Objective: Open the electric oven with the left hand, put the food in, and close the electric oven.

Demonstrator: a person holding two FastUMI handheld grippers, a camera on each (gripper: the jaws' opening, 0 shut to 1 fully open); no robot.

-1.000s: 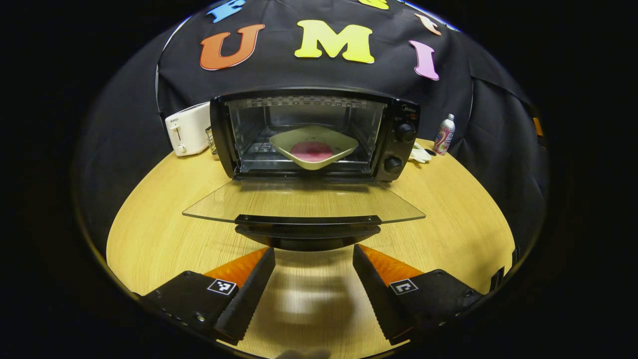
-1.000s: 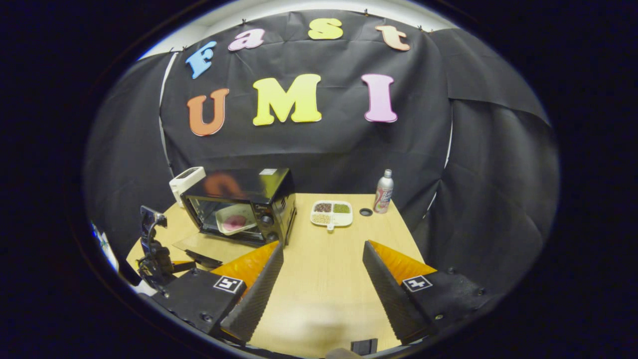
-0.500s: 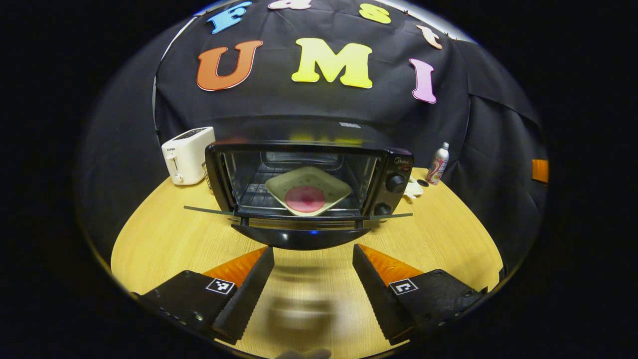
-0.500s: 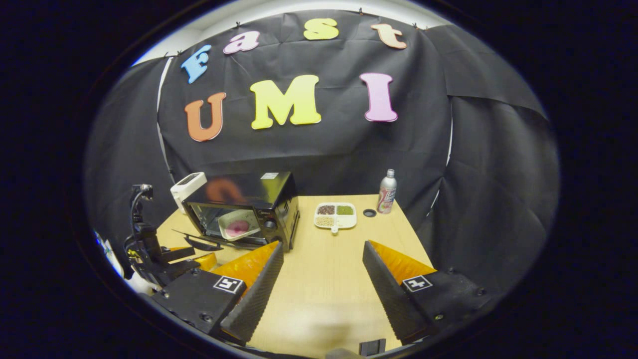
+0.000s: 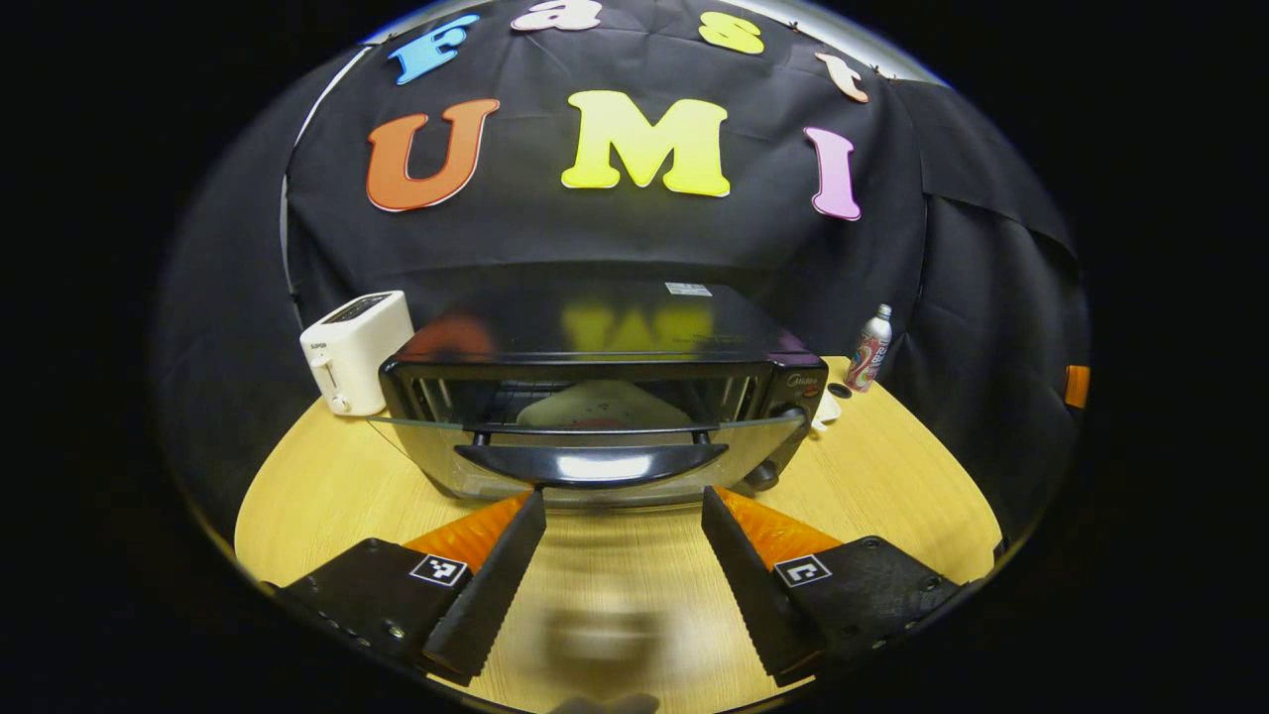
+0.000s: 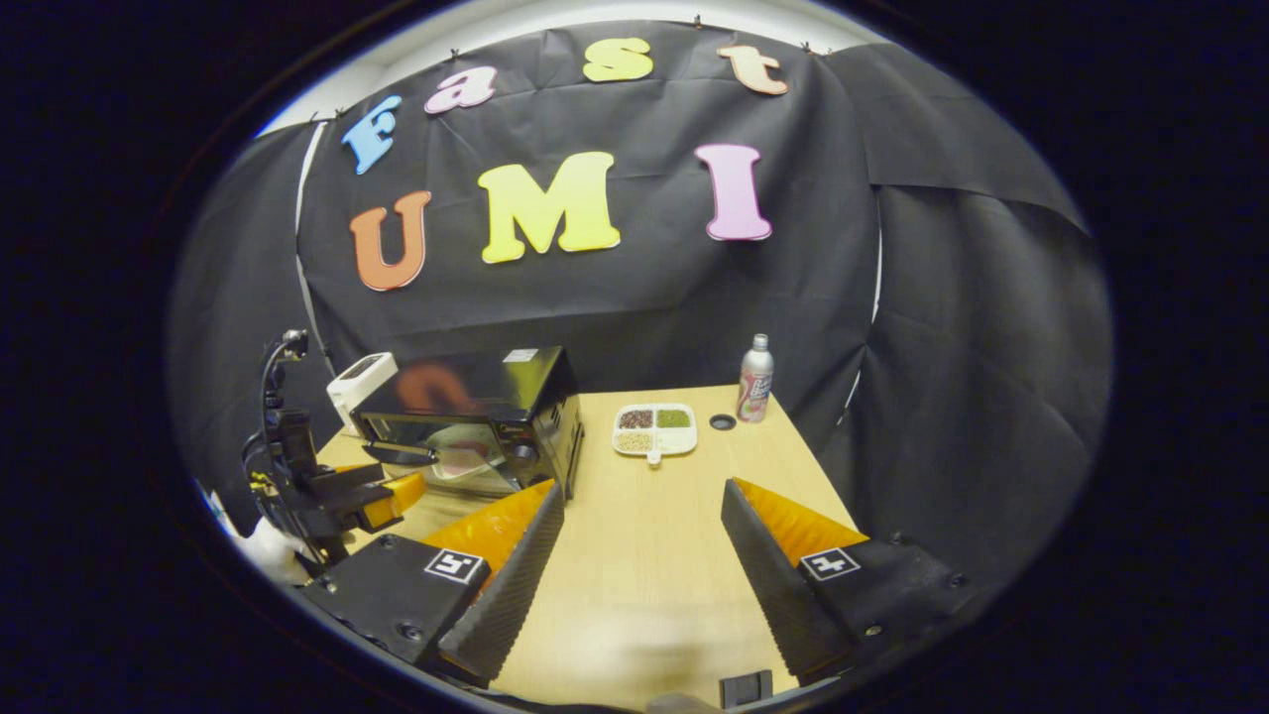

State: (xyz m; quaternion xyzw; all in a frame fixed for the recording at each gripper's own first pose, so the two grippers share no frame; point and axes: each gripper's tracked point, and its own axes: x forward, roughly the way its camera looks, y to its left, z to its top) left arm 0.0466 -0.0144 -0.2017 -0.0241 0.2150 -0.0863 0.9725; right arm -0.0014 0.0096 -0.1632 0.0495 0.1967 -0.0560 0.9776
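Here, in the left gripper view, the left gripper (image 5: 623,506) has its fingers (image 5: 496,585) spread wide and released, nothing between them. The fingertips sit just below the black door handle (image 5: 591,462) of the electric oven (image 5: 605,397), at 12 o'clock from the fingers; whether they touch it I cannot tell. The glass door (image 5: 595,451) is tilted, partly raised, with a gap at its top edge. Through that gap a pale plate (image 5: 603,405) is seen on the rack inside; the food on it is mostly hidden by the door's top edge.

At 10 o'clock from the oven a white toaster (image 5: 355,349) stands on the wooden table (image 5: 327,486). At 2 o'clock a slim can (image 5: 869,347) stands near the far table edge.

In the right gripper view, the right gripper (image 6: 642,496) is likewise released, fingers (image 6: 511,585) parted over bare table, gripping nothing. It is well apart from the oven (image 6: 476,416), which lies at 10 o'clock. The other gripper (image 6: 382,496) shows at 9 o'clock, just in front of the oven door. At 12 o'clock a white divided tray (image 6: 654,429) with small heaps in its compartments lies beside the oven, and the can (image 6: 755,379) stands at 1 o'clock.
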